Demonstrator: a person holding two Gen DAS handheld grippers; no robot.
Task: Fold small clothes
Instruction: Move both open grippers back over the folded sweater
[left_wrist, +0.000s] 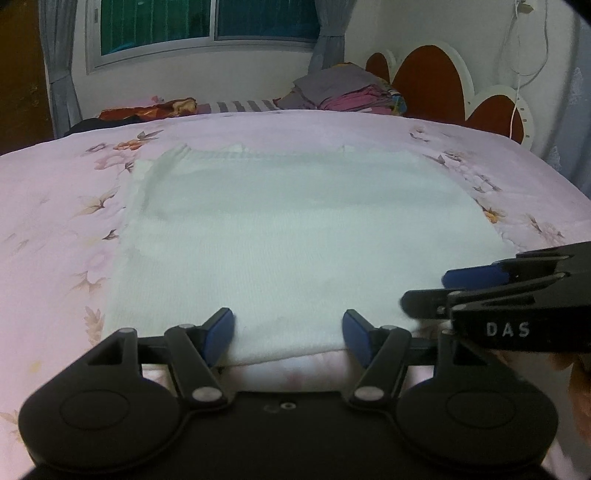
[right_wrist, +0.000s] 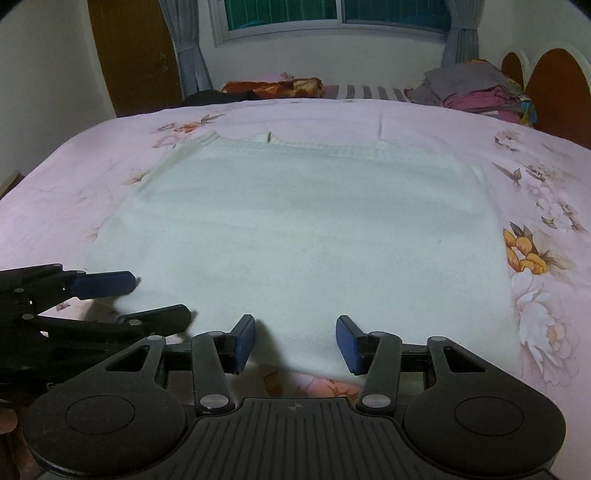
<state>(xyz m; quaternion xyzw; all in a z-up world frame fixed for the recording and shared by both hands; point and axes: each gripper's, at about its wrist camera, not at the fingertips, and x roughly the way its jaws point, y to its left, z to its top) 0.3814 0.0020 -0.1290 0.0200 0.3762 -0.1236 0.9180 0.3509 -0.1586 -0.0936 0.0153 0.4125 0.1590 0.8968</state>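
Garment: white knit garment (left_wrist: 280, 236) lay flat across the middle of the bed, near hem at six o'clock, ribbed far edge at twelve.
Bed: pink floral bedsheet (left_wrist: 55, 221) carried the garment, with bare sheet showing on every side of it.
Left claw: left claw (left_wrist: 289, 338) sat at six o'clock in its own view, blue pads spread wide, the near hem lying between them; neither pad pressed the cloth.
Left claw, other view: it came in at nine o'clock in the right wrist view (right_wrist: 162, 299), fingers apart over the garment's near left corner.
Right claw: right claw (right_wrist: 295, 343) sat at six o'clock in its own view, pads spread, the hem in the gap between them and nothing pinched.
Right claw, other view: it reached in from three o'clock in the left wrist view (left_wrist: 424, 291), one blue pad above, one black finger below, over the garment's near right edge.
Hand: a bit of the person's hand (left_wrist: 580, 387) showed at four o'clock, behind the right claw.
Far end: pile of folded clothes (left_wrist: 347, 90) sat at one o'clock, against the headboard (left_wrist: 428, 79).
Far left: red patterned cloth (left_wrist: 147, 110) lay at eleven o'clock, beyond the bed's far edge.
Wall: window (left_wrist: 207, 26) at twelve o'clock, grey curtains (left_wrist: 59, 66) on both sides.
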